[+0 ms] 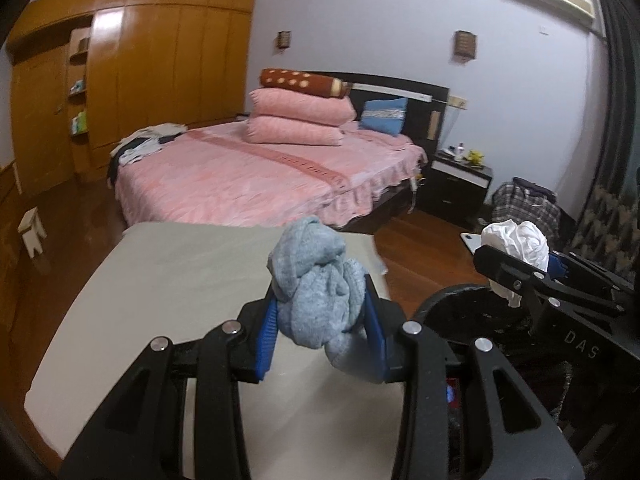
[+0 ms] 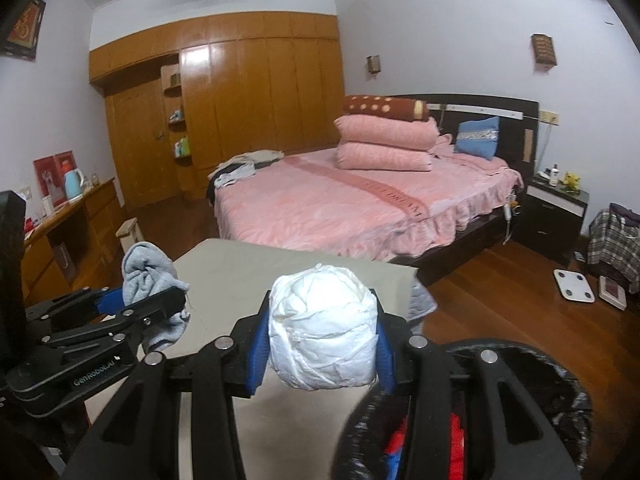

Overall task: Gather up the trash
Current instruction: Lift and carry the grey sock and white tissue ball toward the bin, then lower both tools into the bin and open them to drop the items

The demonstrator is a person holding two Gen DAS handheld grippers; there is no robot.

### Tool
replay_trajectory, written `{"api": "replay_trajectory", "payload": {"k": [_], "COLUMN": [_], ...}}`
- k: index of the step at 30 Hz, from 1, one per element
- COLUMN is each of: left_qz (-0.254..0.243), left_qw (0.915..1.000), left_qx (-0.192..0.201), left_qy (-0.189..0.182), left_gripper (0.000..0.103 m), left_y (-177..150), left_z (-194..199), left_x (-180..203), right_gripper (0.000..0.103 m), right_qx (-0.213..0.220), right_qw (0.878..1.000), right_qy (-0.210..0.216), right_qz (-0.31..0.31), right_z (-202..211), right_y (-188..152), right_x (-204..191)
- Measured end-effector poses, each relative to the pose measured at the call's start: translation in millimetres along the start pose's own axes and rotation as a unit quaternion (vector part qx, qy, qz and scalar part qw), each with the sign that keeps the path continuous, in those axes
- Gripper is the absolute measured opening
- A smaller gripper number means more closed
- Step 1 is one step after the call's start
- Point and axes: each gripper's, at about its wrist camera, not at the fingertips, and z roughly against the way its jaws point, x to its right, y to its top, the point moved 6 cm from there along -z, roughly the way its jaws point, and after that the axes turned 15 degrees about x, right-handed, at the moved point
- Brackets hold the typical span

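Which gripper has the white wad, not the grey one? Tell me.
The right gripper holds the white crumpled wad, above the black bin. The left gripper clamps the grey-blue cloth bundle over the table.

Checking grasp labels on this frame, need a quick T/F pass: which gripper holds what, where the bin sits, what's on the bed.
1. The left gripper is clamped on a grey-blue cloth wad. True.
2. The right gripper is empty. False: it is shut on a crumpled white paper ball.
3. A black bin with red items inside sits below and to the right of the right gripper. True.
4. The bed has a green cover. False: the cover is pink, with pink pillows stacked on it.
5. The blue cushion lies on the floor. False: it leans by the headboard on the bed.
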Motion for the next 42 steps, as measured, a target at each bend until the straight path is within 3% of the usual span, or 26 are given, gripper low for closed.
{"api": "replay_trajectory", "payload": {"k": [11, 21, 32, 42], "left_qz": [-0.017, -0.025, -0.043, -0.056], "left_qw": [0.9971, 0.9882, 0.9792, 0.9724], "left_qx": [-0.005, -0.039, -0.075, -0.103], "left_qy": [-0.074, -0.146, -0.184, -0.202], "left_gripper": [0.037, 0.037, 0.037, 0.038], "left_y": [-9.7, -41.9, -83.6, -111.2], "left_z": [-27.3, -70.1, -114.8, -132.7], "left_x": [80.2, 153.2, 209.9, 230.1], "right_gripper": [0.043, 0.043, 0.043, 0.043], "right_qx": [0.003, -0.018, -0.048, -0.067], "right_qw": [0.996, 0.989, 0.983, 0.981], "right_qy": [-0.087, -0.146, -0.173, -0.176], "right_qz": [-0.009, -0.022, -0.039, -0.054], "right_z": [37.1, 47.5, 37.7, 21.6], "right_y": [-1.0, -22.8, -57.1, -75.2], "right_x": [92.6, 167.4, 224.2, 248.3]}}
